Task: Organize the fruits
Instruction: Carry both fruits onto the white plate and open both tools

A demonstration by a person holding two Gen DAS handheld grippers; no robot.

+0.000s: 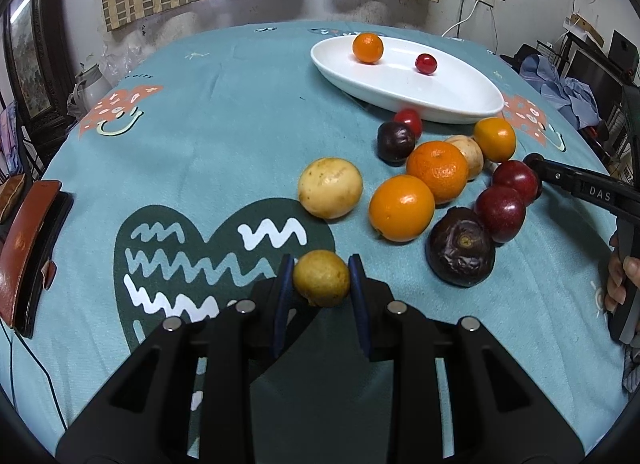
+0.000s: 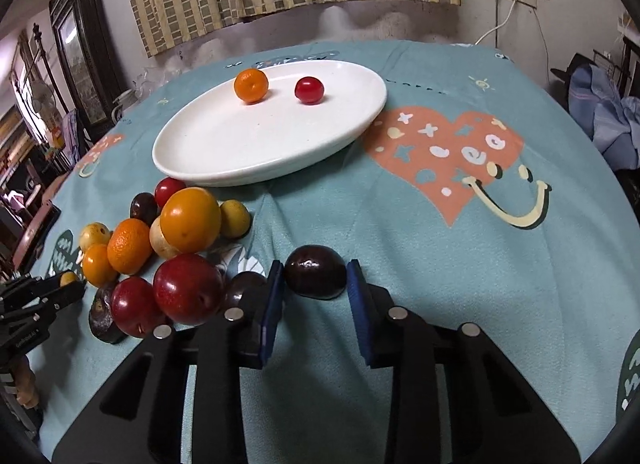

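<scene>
Both grip — left gripper yellow fruit, right gripper, apparently "DAS"-marked, dark plum.

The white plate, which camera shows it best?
The right wrist view: the white plate sits nearer and larger there, its whole oval showing, with a small orange and a red fruit on it. The left wrist view shows the plate farther off and smaller.

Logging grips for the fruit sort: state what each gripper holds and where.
Left gripper: small yellow fruit, pinched across its sides. Right gripper: dark purple fruit, pads at its sides.
</scene>
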